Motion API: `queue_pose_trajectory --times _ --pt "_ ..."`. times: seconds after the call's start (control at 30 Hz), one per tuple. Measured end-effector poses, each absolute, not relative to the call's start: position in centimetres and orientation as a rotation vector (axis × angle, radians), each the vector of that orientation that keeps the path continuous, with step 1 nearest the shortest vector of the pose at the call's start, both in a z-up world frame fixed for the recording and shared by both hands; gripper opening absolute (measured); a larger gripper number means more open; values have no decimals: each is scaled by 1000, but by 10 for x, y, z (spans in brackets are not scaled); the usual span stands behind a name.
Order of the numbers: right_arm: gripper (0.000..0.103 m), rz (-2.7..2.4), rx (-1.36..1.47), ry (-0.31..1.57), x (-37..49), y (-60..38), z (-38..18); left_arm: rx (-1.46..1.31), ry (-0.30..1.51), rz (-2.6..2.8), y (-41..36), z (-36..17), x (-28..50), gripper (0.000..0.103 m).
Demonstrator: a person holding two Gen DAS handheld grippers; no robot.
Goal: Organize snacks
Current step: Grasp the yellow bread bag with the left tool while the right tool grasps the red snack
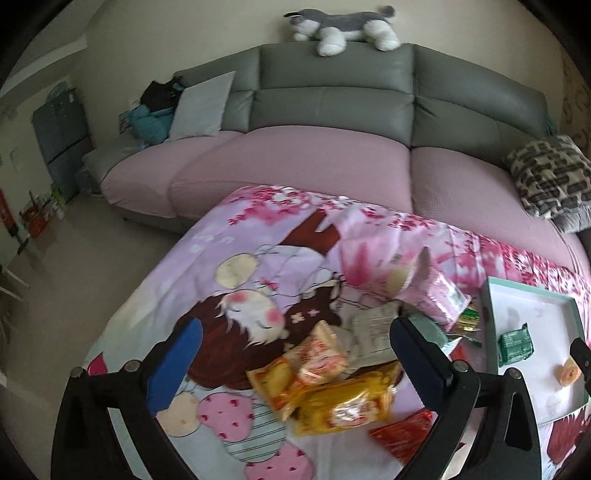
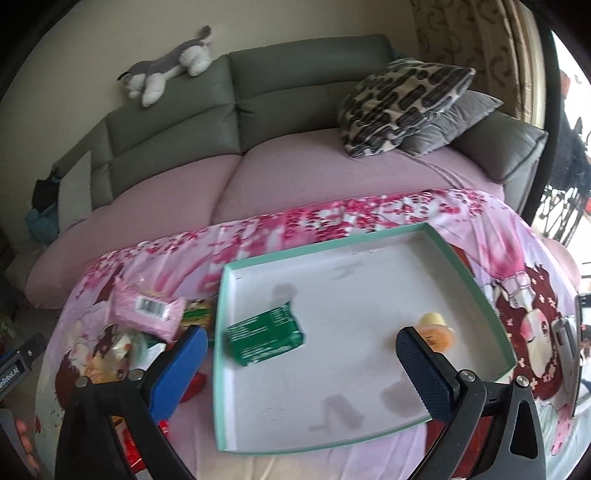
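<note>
A shallow white tray with a mint-green rim (image 2: 332, 254) lies on the pink printed cloth; its rim (image 1: 491, 321) also shows at the right of the left wrist view. Inside lie a green packet (image 2: 264, 334) (image 1: 514, 343) and a small yellow jelly cup (image 2: 436, 328) (image 1: 569, 371). My right gripper (image 2: 303, 362) hangs open over the tray, nothing between its fingers. My left gripper (image 1: 295, 362) stands open above a heap of snacks: orange packets (image 1: 317, 354), a yellow bag (image 1: 347, 400), a red packet (image 1: 402, 432) and a pink packet (image 1: 436, 295) (image 2: 146, 308).
The cloth covers a low table (image 1: 184, 288) in front of a grey sofa with pink seat covers (image 1: 295, 155). A patterned cushion (image 2: 399, 103) and a plush dog (image 1: 343, 29) rest on the sofa. A dark device (image 2: 569, 339) lies at the right edge.
</note>
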State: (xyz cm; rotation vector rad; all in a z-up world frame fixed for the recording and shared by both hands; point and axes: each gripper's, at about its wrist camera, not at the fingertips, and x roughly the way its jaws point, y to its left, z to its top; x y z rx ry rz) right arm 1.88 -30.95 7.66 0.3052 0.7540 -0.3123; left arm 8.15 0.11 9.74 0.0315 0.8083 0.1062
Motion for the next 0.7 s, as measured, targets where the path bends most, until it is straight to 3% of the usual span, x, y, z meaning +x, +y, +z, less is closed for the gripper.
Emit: queue_pose_trajectory --times 0.37,0.7 --pt "103 -119 253 788 31 -248 80 -62 854 138 38 88 70 101" --pt "103 24 135 938 41 -186 54 -84 996 96 35 52 66 101"
